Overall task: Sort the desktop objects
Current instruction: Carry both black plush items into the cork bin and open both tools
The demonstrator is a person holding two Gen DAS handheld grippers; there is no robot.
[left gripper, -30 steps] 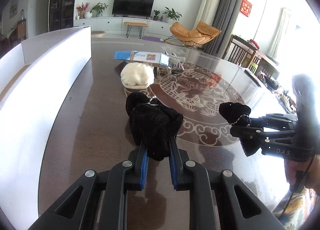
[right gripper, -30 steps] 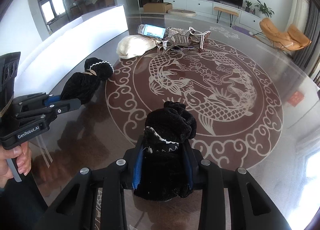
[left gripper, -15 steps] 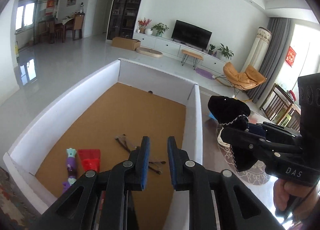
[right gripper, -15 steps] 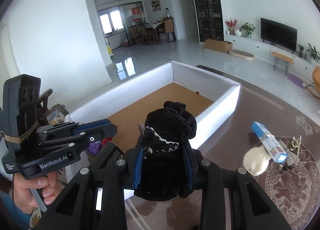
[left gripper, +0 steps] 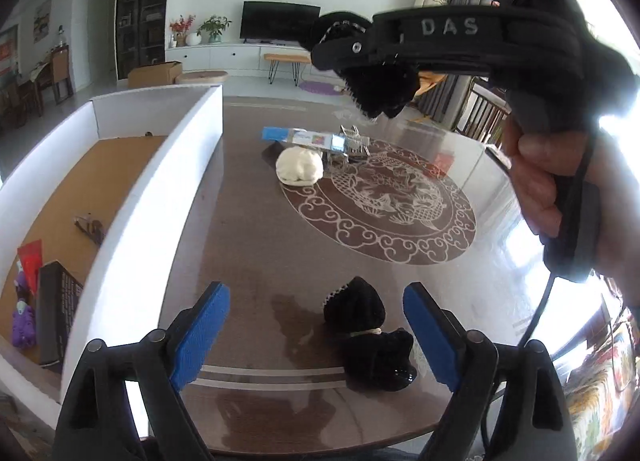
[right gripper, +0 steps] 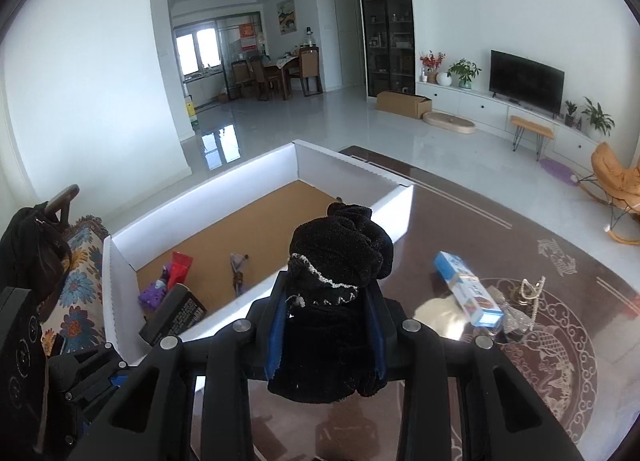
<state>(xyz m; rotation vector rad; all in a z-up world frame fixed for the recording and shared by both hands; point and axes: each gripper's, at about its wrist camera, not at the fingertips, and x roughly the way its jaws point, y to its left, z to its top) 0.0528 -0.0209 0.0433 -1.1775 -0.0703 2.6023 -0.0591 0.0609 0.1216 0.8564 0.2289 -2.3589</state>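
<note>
My left gripper (left gripper: 316, 335) is open and empty, low over the table's near edge. A black fuzzy sock (left gripper: 370, 335) lies on the table between its blue pads (left gripper: 200, 337), nearer the right one. My right gripper (right gripper: 326, 331) is shut on a second black fuzzy sock (right gripper: 336, 281), held up beside the white box (right gripper: 396, 217). In the left wrist view that gripper and its sock (left gripper: 380, 89) hang high at the upper right. The box (left gripper: 160, 177) stands left of the table.
In the box lie a black item (right gripper: 176, 315), a purple toy (right gripper: 154, 293), a red piece (right gripper: 180, 265) and a small tool (right gripper: 238, 271). On the table are a white pouch (left gripper: 300, 165), a blue carton (left gripper: 300, 137) and jewellery (right gripper: 528, 293).
My left gripper let go of its black sock, which now lies on the table, and it opened wide. My right gripper stayed shut on its sock beside the box.
</note>
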